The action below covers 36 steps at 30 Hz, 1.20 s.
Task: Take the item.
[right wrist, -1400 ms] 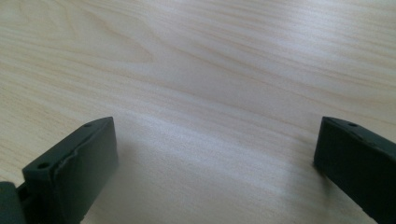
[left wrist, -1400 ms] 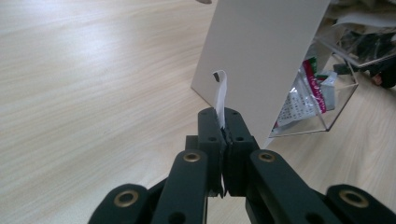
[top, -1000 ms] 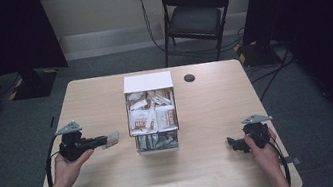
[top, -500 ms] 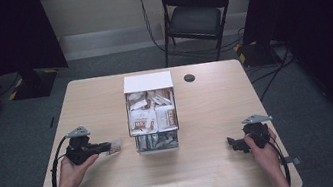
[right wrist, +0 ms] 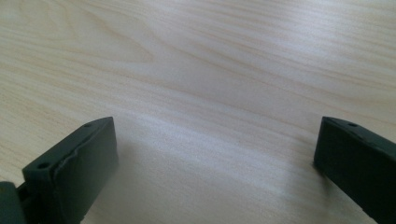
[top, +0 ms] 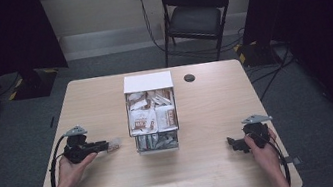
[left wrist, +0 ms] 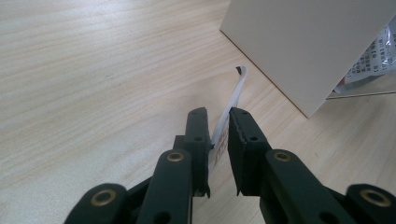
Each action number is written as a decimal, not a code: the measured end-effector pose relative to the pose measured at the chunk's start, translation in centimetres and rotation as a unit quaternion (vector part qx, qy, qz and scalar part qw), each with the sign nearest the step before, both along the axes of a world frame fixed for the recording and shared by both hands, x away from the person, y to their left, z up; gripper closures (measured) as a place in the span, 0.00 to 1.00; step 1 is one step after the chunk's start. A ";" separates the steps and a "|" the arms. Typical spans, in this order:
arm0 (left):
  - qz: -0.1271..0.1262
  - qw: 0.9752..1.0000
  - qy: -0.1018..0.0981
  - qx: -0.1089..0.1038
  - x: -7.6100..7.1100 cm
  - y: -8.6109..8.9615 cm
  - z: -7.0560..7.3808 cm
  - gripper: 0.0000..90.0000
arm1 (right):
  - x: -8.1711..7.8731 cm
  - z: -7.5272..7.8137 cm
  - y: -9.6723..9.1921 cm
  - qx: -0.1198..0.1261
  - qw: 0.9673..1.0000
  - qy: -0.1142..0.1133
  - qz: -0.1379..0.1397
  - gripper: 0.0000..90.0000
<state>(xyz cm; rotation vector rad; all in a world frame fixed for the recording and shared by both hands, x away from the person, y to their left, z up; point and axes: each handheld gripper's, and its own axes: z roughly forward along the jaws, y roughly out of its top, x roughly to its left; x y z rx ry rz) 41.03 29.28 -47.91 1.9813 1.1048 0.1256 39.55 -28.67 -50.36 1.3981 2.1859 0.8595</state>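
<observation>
A white box (top: 147,82) full of snack packets (top: 152,117) stands at the table's middle, its lid folded back. Left of it, my left gripper (top: 106,145) lies low over the table, shut on a thin white packet (top: 114,143). In the left gripper view the packet (left wrist: 236,89) stands edge-on between the jaws of the left gripper (left wrist: 218,114), its far end near the box's side wall (left wrist: 299,42). My right gripper (top: 232,143) rests near the front right of the table. The right gripper view shows the right gripper (right wrist: 215,135) wide open over bare wood.
A small black round disc (top: 189,77) sits on the wooden table (top: 268,108) behind the box at the right. A black folding chair (top: 196,15) stands beyond the far edge. Cables trail from both grippers toward the person's forearms.
My left gripper has come down and toward the person with the packet, settling near the table left of the box. The right gripper has stayed put.
</observation>
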 end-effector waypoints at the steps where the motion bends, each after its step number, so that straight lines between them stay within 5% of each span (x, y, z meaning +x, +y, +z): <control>1: 0.003 1.000 -0.004 0.003 0.0 0.0 0.0 0.84 | 0.0 0.0 0.0 0.000 1.000 0.000 0.000 0.00; 7: 0.031 0.999 -0.009 -0.002 0.2 0.6 0.1 0.64 | 0.0 0.0 0.0 0.000 1.000 0.000 0.000 0.00; 22: 0.045 0.999 -0.022 -0.013 0.1 1.2 0.8 0.44 | 0.0 0.0 0.0 0.000 1.000 0.000 0.000 0.00; 26: 0.040 0.999 -0.026 0.000 -0.3 1.1 1.4 0.36 | 0.0 0.0 0.0 0.000 1.000 0.000 0.000 0.00; 29: 0.016 0.999 -0.029 0.041 -0.9 1.0 2.1 0.31 | 0.0 0.0 0.0 0.000 1.000 0.000 0.000 0.00; 36: 0.024 0.998 -0.038 0.035 -2.2 2.5 2.8 0.25 | 0.0 0.0 0.0 0.001 1.000 0.000 0.000 0.00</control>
